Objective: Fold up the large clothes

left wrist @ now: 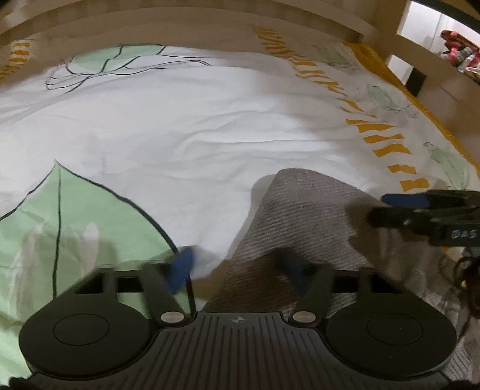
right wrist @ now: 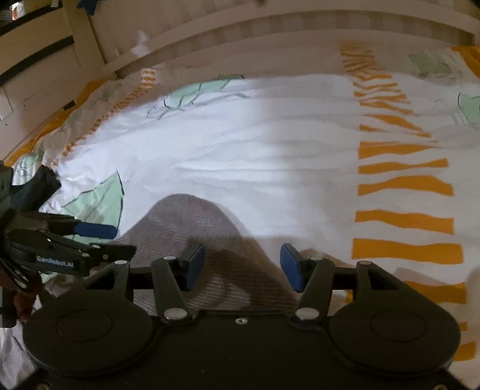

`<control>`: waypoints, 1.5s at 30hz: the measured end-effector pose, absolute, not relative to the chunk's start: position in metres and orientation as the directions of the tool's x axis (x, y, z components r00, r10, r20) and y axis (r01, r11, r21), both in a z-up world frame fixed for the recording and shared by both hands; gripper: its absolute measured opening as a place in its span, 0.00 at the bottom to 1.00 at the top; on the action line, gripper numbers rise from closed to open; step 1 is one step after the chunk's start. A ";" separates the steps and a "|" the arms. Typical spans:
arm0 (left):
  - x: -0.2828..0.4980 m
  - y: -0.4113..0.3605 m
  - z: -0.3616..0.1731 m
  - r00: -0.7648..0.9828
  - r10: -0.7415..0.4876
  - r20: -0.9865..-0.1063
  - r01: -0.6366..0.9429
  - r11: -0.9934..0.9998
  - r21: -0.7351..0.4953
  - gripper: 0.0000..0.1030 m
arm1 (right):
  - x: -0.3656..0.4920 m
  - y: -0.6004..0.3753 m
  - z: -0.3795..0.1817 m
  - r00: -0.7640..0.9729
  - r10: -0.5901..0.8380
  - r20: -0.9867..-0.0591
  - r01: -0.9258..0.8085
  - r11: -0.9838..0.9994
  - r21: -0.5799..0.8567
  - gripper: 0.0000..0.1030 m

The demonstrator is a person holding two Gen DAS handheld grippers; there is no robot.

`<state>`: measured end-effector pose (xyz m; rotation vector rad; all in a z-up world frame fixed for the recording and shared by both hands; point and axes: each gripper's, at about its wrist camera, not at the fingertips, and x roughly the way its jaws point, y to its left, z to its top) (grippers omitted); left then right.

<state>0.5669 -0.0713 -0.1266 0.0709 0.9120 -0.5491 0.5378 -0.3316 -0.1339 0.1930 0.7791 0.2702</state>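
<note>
Both my tongs, left gripper [left wrist: 237, 270] and right gripper [right wrist: 243, 267], gape apart over the grey garment [right wrist: 195, 222] on the bedsheet [right wrist: 270, 168]; no containers visible.

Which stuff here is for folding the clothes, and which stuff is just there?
For the job:
grey garment
left tool, open
right tool, open

Just there:
white bedsheet with green leaves and orange stripes
wooden bed frame
colourful things on a far shelf
</note>
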 end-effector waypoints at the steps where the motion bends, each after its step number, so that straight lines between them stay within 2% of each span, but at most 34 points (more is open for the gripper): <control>1: 0.567 -0.071 -0.125 0.486 -0.431 -0.761 0.485 0.857 -0.175 0.06 | 0.539 -0.331 -0.136 0.674 0.312 -0.670 -0.167 0.947 0.273 0.57; 2: 0.565 -0.071 -0.123 0.491 -0.425 -0.760 0.483 0.859 -0.169 0.04 | 0.539 -0.330 -0.137 0.670 0.317 -0.671 -0.170 0.946 0.278 0.50; 3: 0.563 -0.073 -0.122 0.499 -0.415 -0.761 0.486 0.861 -0.150 0.04 | 0.539 -0.330 -0.137 0.669 0.318 -0.672 -0.172 0.945 0.277 0.16; 4: 0.561 -0.077 -0.120 0.513 -0.404 -0.758 0.495 0.860 -0.124 0.04 | 0.538 -0.329 -0.136 0.670 0.315 -0.672 -0.169 0.946 0.275 0.11; 7: 0.544 -0.082 -0.112 0.571 -0.398 -0.718 0.517 0.854 -0.061 0.04 | 0.527 -0.326 -0.124 0.710 0.300 -0.637 -0.182 0.952 0.245 0.11; 14: 0.494 -0.066 -0.077 0.659 -0.438 -0.611 0.537 0.843 -0.025 0.04 | 0.479 -0.323 -0.086 0.784 0.315 -0.535 -0.259 0.949 0.179 0.10; 18: 0.448 -0.047 -0.058 0.716 -0.461 -0.525 0.535 0.845 -0.012 0.04 | 0.438 -0.314 -0.066 0.806 0.338 -0.487 -0.322 0.939 0.119 0.10; 22: 0.385 -0.034 -0.050 0.734 -0.513 -0.444 0.595 0.801 0.059 0.04 | 0.381 -0.304 -0.056 0.819 0.361 -0.446 -0.386 0.922 0.036 0.10; 27: 0.318 -0.023 -0.063 0.657 -0.564 -0.501 0.693 0.713 0.105 0.04 | 0.315 -0.292 -0.064 0.803 0.375 -0.463 -0.442 0.896 -0.042 0.10; 31: 0.281 -0.021 -0.086 0.543 -0.563 -0.623 0.775 0.622 0.113 0.05 | 0.282 -0.284 -0.082 0.732 0.382 -0.564 -0.486 0.873 -0.039 0.11; 33: 0.270 -0.020 -0.094 0.488 -0.554 -0.674 0.805 0.584 0.103 0.07 | 0.271 -0.280 -0.091 0.674 0.390 -0.627 -0.510 0.860 -0.014 0.14; 36: 0.265 -0.014 -0.085 0.446 -0.573 -0.687 0.811 0.584 0.040 0.07 | 0.259 -0.278 -0.092 0.638 0.386 -0.666 -0.505 0.863 0.017 0.16; 37: 0.269 -0.011 -0.079 0.446 -0.582 -0.680 0.796 0.605 0.005 0.11 | 0.258 -0.280 -0.089 0.640 0.388 -0.663 -0.490 0.871 0.037 0.17; 38: 0.274 -0.008 -0.074 0.448 -0.591 -0.671 0.775 0.631 -0.038 0.23 | 0.259 -0.284 -0.084 0.650 0.390 -0.652 -0.462 0.884 0.069 0.19; 39: 0.282 -0.005 -0.068 0.448 -0.602 -0.661 0.747 0.658 -0.093 0.31 | 0.260 -0.288 -0.080 0.664 0.395 -0.635 -0.427 0.897 0.111 0.29; 40: 0.291 -0.002 -0.064 0.453 -0.614 -0.647 0.709 0.688 -0.156 0.44 | 0.262 -0.294 -0.076 0.682 0.398 -0.614 -0.383 0.909 0.163 0.49; 42: 0.306 0.006 -0.062 0.483 -0.629 -0.609 0.626 0.734 -0.263 0.48 | 0.272 -0.307 -0.073 0.709 0.399 -0.582 -0.282 0.916 0.285 0.67; 45: 0.325 0.007 -0.072 0.510 -0.622 -0.594 0.491 0.777 -0.393 0.49 | 0.286 -0.316 -0.081 0.726 0.363 -0.584 -0.172 0.918 0.356 0.67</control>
